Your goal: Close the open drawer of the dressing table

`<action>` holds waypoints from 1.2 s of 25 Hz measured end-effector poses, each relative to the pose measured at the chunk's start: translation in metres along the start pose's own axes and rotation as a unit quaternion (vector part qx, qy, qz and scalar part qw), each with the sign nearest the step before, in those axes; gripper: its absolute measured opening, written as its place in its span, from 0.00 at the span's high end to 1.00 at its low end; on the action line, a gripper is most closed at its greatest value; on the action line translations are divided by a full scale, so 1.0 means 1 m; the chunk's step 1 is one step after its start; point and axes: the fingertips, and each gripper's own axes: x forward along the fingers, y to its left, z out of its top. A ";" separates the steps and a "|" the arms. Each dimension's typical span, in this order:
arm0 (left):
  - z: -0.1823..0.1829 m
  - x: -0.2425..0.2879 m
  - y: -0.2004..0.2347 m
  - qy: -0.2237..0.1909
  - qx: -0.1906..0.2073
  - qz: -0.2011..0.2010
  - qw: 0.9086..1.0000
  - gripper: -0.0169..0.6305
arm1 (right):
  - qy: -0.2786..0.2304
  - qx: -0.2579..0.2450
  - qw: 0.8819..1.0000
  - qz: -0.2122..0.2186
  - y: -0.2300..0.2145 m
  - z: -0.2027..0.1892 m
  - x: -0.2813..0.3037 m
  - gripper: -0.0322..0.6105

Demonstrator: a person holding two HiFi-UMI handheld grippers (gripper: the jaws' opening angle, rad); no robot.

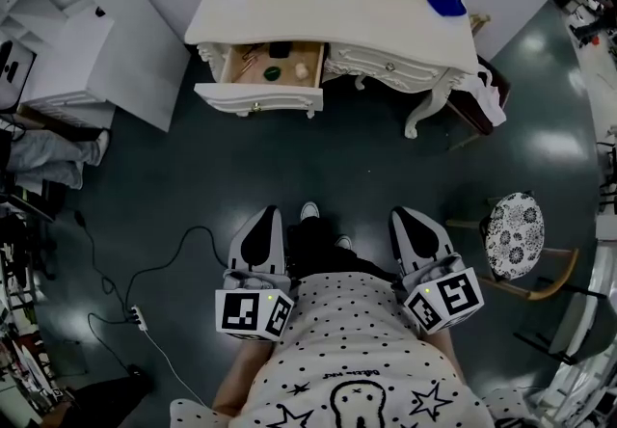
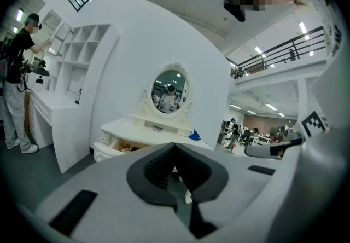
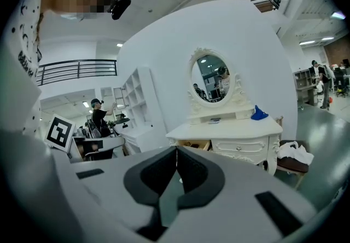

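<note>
A cream dressing table (image 1: 386, 7) stands against the white wall ahead, with an oval mirror (image 2: 169, 90) on top. Its left drawer (image 1: 258, 96) is pulled out, and small items lie inside. The right drawer (image 1: 390, 66) is closed. My left gripper (image 1: 262, 223) and right gripper (image 1: 407, 221) are held close to my body, well short of the table, both pointing toward it. The tips of both meet, so both are shut, with nothing held. The table also shows in the left gripper view (image 2: 147, 129) and the right gripper view (image 3: 229, 135).
A blue object (image 1: 446, 0) sits on the tabletop's right end. White cloth (image 1: 487, 93) hangs on a stool beside the table. A patterned round stool (image 1: 514, 234) stands at my right. A cable and power strip (image 1: 140, 318) lie on the floor at left. White shelving (image 1: 58, 21) is far left.
</note>
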 end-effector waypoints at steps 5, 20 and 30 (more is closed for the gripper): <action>0.025 0.029 0.022 0.001 0.013 -0.009 1.000 0.95 | -0.009 0.001 1.000 -0.009 0.000 0.024 0.029 0.94; 0.053 0.070 0.104 0.002 0.015 -0.013 1.000 0.95 | -0.011 0.000 0.999 -0.034 0.021 0.043 0.117 0.94; 0.050 0.083 0.134 0.020 -0.002 -0.006 1.000 0.95 | 0.008 0.002 0.999 -0.033 0.028 0.044 0.148 0.94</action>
